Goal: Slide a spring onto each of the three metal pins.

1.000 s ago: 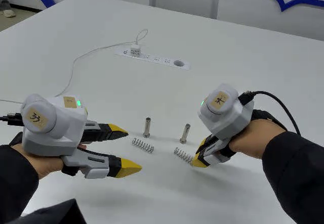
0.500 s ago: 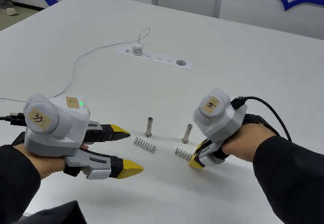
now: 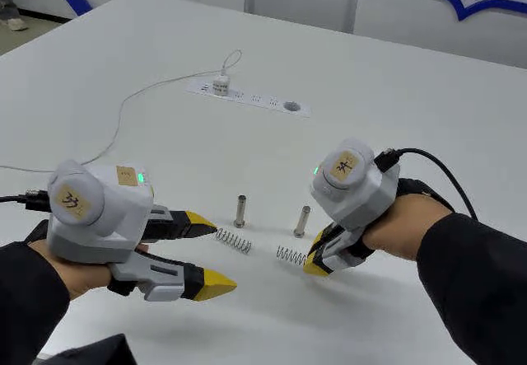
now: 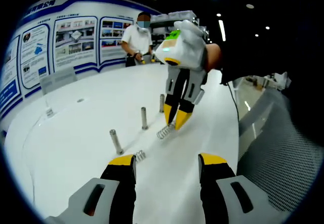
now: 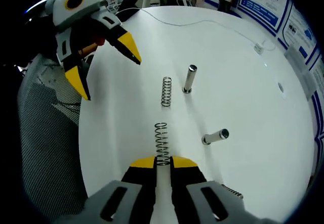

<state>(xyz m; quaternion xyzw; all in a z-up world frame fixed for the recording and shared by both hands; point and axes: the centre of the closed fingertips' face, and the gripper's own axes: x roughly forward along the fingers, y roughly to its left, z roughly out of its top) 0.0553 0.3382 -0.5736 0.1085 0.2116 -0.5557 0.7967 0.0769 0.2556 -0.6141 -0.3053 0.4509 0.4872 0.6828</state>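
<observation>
White table (image 3: 387, 85) with a power strip (image 3: 247, 98) and cable (image 3: 140, 91) at the back; two pins (image 3: 240, 210) stand upright mid-table. Beside one, the right gripper (image 3: 313, 264) pinches the end of a spring (image 3: 291, 255) lying flat. Opposite, the left gripper (image 3: 217, 252) hangs spread open near a second spring (image 3: 233, 240).

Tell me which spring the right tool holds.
The spring pinched by one end in the right tool; a loose spring lies beside the far pin.
</observation>
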